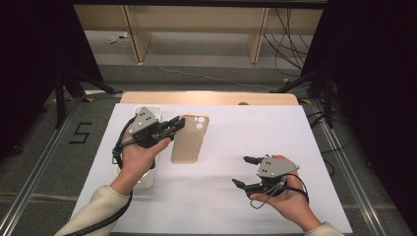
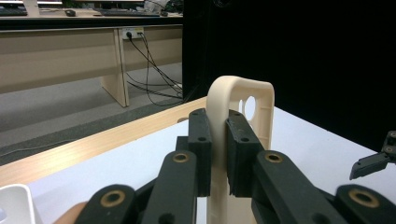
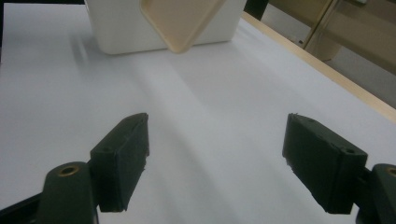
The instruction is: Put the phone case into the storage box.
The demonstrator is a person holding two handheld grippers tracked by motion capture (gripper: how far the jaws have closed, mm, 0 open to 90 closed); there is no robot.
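Observation:
A beige phone case (image 1: 188,140) is held over the white sheet, camera cutout toward the far end. My left gripper (image 1: 173,127) is shut on its left edge. In the left gripper view the two black pads (image 2: 201,149) pinch the case (image 2: 257,107) by its rim, and the case stands upright between them. My right gripper (image 1: 243,172) stands open near the front right of the sheet, nothing between its jaws. The right gripper view looks past the open gripper (image 3: 217,163) at the case (image 3: 182,23) hanging in front of a white box (image 3: 116,32).
A white rectangular box (image 1: 153,112) lies under my left hand at the sheet's left side. The white sheet (image 1: 275,132) covers a wooden table whose far edge (image 1: 211,98) shows. Black curtains flank the table, and cables lie on the floor beyond.

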